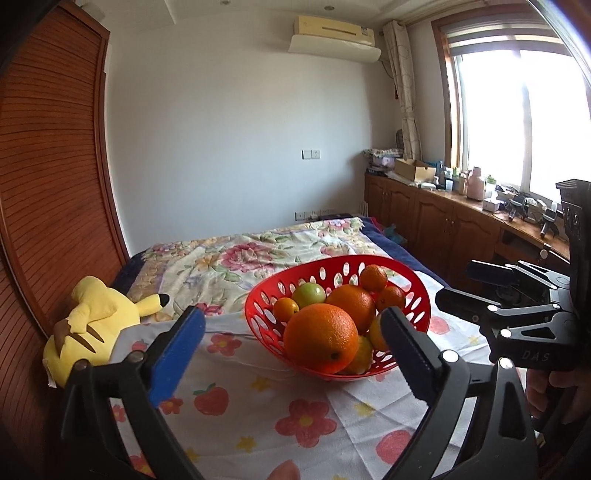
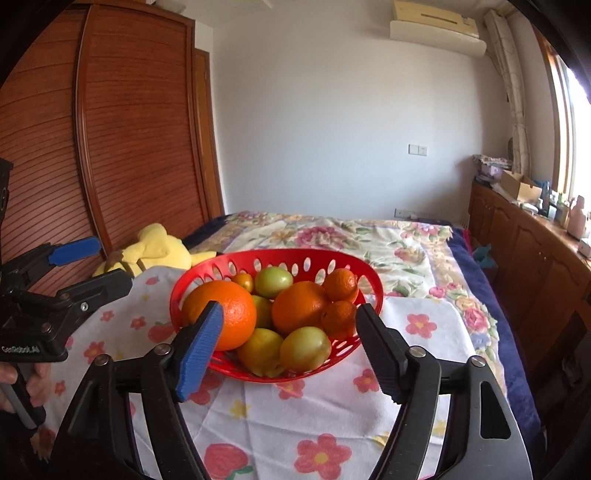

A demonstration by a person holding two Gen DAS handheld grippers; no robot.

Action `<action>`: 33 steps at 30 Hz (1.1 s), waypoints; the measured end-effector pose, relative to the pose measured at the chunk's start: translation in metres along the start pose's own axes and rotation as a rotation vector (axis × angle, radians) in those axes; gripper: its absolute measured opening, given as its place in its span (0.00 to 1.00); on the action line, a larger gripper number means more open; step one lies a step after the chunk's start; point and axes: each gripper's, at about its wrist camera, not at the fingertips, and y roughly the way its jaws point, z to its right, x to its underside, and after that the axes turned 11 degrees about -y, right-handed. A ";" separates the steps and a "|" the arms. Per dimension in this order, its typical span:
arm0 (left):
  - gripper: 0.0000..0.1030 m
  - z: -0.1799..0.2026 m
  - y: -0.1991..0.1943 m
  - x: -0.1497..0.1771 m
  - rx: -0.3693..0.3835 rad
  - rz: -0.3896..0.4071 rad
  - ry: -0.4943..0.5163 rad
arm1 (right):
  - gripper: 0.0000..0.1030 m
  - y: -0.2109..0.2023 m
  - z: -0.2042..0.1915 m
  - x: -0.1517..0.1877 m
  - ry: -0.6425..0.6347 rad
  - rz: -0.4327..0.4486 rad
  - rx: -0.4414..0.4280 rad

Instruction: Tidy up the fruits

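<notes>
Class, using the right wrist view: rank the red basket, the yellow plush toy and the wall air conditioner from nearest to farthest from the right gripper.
From the right gripper:
1. Red basket, straight ahead on the flowered cloth, just past the fingertips.
2. Yellow plush toy, farther back on the left, by the wooden wardrobe.
3. Air conditioner, high on the far wall, upper right.

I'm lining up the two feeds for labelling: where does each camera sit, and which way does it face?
Left wrist: on the left gripper, facing the red basket on the bed; its own open fingers show, with the right gripper at the right edge.
Right wrist: on the right gripper, facing the basket head-on; its own open fingers show, with the left gripper and a hand at the left.
Shared: basket of fruit, yellow plush, wardrobe.
</notes>
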 end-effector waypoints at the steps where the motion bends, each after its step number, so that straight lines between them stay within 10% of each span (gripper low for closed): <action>1: 0.94 0.001 -0.001 0.000 -0.007 0.001 0.002 | 0.77 -0.002 -0.001 0.000 0.001 0.005 0.005; 16: 0.94 0.012 -0.037 0.018 -0.026 -0.022 -0.027 | 0.98 -0.045 -0.010 0.002 0.027 0.070 0.090; 33: 0.94 0.015 -0.094 0.032 -0.043 0.007 -0.042 | 0.98 -0.107 -0.027 0.017 0.036 0.103 0.155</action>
